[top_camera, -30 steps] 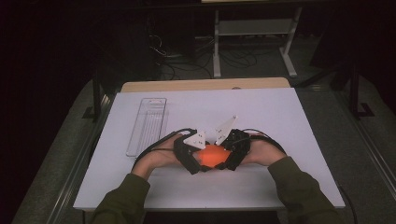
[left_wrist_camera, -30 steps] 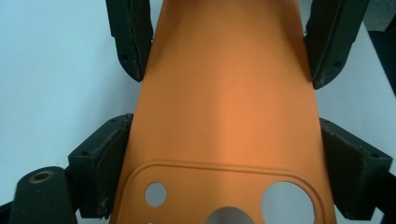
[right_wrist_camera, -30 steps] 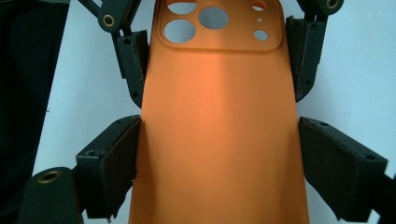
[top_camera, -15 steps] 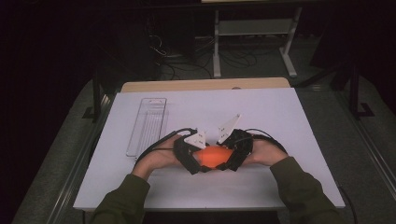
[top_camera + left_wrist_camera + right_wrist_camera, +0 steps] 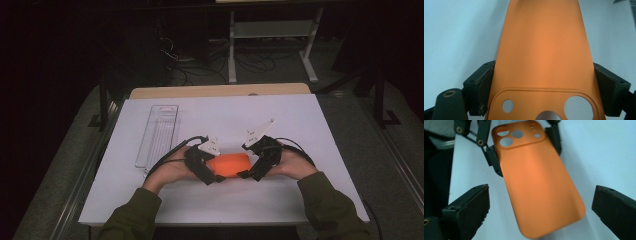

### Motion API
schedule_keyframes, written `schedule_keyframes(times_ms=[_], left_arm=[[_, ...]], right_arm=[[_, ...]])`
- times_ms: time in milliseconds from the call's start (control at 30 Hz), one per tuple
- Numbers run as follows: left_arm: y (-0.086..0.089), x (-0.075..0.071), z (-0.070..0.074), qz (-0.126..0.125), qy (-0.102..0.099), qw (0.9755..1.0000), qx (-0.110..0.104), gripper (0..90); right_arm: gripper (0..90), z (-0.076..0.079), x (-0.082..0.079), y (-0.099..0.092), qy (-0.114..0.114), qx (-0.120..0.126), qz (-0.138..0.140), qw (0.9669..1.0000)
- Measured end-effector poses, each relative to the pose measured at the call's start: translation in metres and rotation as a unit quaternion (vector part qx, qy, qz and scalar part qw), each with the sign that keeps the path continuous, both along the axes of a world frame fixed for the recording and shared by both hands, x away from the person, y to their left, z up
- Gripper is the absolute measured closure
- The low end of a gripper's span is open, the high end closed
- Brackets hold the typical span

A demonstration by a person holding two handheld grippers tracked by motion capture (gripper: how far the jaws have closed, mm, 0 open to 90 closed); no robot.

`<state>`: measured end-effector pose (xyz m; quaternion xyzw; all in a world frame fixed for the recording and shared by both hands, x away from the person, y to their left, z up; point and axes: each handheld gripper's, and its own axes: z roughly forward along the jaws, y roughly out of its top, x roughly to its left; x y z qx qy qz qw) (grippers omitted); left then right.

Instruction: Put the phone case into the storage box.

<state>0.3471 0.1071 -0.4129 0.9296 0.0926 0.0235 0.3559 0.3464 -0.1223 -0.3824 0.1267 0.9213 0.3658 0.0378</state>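
Orange phone case sits low centre of the high view, on the white table sheet, back side up with the camera cutouts toward the left gripper. Left gripper is clamped on the case's camera end, pads pressing both long edges, as the left gripper view shows. Right gripper has its jaws spread wide; they have just been opening, and the case's plain end lies between them, pads clear of it on both sides.

Step in hand, as I judge it: a handover, left hand has taken the case and right has let go. Next move likely calls for the right gripper to back off to the right so the left can carry the case alone; its grip sits at one end, so the free end may sag or swing.

Around: clear plastic tray upper left of the grippers, well apart from the case, path to it open. Wooden table edge beyond the sheet. Nothing blocks either hand.
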Motion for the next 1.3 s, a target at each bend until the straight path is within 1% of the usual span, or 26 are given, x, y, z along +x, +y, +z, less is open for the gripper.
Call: schedule_keyframes(times_ms=[33,67,100,167,200,233,267,300,367,433,467,500,567,600,633,667,733,833,967,1000,1033,1067,1100,1133,1200,1300], left_arm=[[0.001,0.0,0.0,0.011,0.001,0.9999,-0.002,15.6],[0.002,0.001,0.001,0.012,0.003,0.9999,-0.004,15.6],[0.003,0.0,0.001,0.017,0.007,0.9998,-0.007,15.6],[0.004,0.0,0.0,0.027,0.014,0.9994,-0.012,15.5],[0.004,-0.001,0.0,0.031,0.015,0.9993,-0.015,15.5],[0.005,-0.002,0.0,0.038,0.02,0.9989,-0.018,15.5],[0.005,-0.002,0.0,0.043,0.023,0.9987,-0.018,15.5],[0.005,-0.002,0.0,0.05,0.021,0.9984,-0.013,15.5],[0.005,-0.001,-0.001,0.062,0.024,0.9977,-0.013,15.5],[0.006,0.0,-0.001,0.071,0.027,0.9971,-0.013,15.5],[0.006,0.0,-0.001,0.075,0.025,0.9968,-0.014,15.5],[0.006,-0.001,0.0,0.083,0.032,0.9959,-0.016,15.5],[0.006,0.0,0.0,0.091,0.032,0.9951,-0.019,15.5],[0.005,-0.001,0.0,0.101,0.032,0.994,-0.025,15.5],[0.005,-0.001,0.0,0.101,0.032,0.994,-0.025,15.5],[0.005,-0.001,0.0,0.106,0.03,0.9936,-0.025,15.5],[0.006,0.0,0.001,0.12,0.028,0.9922,-0.018,15.5],[0.007,0.001,0.001,0.131,0.026,0.9909,-0.012,15.5],[0.009,0.003,0.002,0.134,0.021,0.9908,-0.003,15.5],[0.009,0.003,0.002,0.134,0.021,0.9908,-0.003,15.5],[0.009,0.003,0.003,0.136,0.021,0.9904,0.0,15.5],[0.009,0.003,0.003,0.136,0.021,0.9904,0.0,15.5],[0.008,0.001,0.003,0.147,0.027,0.9888,-0.011,15.5],[0.007,0.001,0.002,0.149,0.026,0.9885,-0.012,15.6],[0.008,0.003,0.004,0.142,0.02,0.9896,0.003,15.5],[0.008,0.003,0.004,0.144,0.022,0.9893,-0.004,15.5]], right_arm=[[0.9,0.0,-0.001,-0.003,-0.004,0.0,-0.01,0.9999],[0.9,0.0,-0.003,-0.005,0.002,0.003,-0.034,0.9994],[0.8,0.0,-0.003,-0.008,0.003,0.005,-0.043,0.9991],[0.9,0.0,-0.005,-0.015,0.007,0.022,-0.074,0.997],[0.9,0.0,-0.005,-0.018,0.006,0.028,-0.079,0.9964],[0.9,0.001,-0.007,-0.02,0.008,0.033,-0.094,0.995],[0.9,0.001,-0.007,-0.022,0.001,0.036,-0.112,0.993],[0.9,0.001,-0.009,-0.023,0.003,0.045,-0.125,0.9912],[0.9,0.001,-0.01,-0.027,-0.002,0.043,-0.147,0.9882],[0.8,-0.002,-0.01,-0.031,-0.005,0.044,-0.157,0.9865],[0.8,-0.003,-0.011,-0.032,-0.004,0.043,-0.168,0.9848],[0.8,-0.004,-0.012,-0.033,0.001,0.043,-0.179,0.9829],[0.8,-0.007,-0.014,-0.035,0.001,0.045,-0.191,0.9806],[0.8,-0.008,-0.014,-0.035,-0.003,0.044,-0.195,0.9798],[0.9,-0.008,-0.014,-0.036,-0.002,0.041,-0.199,0.9791],[0.9,-0.009,-0.015,-0.036,-0.001,0.045,-0.209,0.977],[0.9,-0.011,-0.017,-0.037,-0.009,0.053,-0.223,0.9733],[0.8,-0.015,-0.02,-0.039,-0.017,0.056,-0.236,0.9699],[0.8,-0.023,-0.025,-0.042,-0.01,0.065,-0.262,0.9627],[0.8,-0.023,-0.025,-0.042,-0.01,0.065,-0.262,0.9627],[0.8,-0.026,-0.027,-0.042,-0.009,0.066,-0.275,0.9592],[0.8,-0.028,-0.029,-0.042,-0.014,0.068,-0.276,0.9586],[0.9,-0.029,-0.03,-0.042,-0.015,0.066,-0.28,0.9575],[0.8,-0.03,-0.031,-0.042,-0.019,0.066,-0.284,0.9564],[0.9,-0.03,-0.031,-0.042,-0.019,0.071,-0.291,0.9538],[0.8,-0.032,-0.03,-0.044,-0.028,0.076,-0.296,0.9516]])
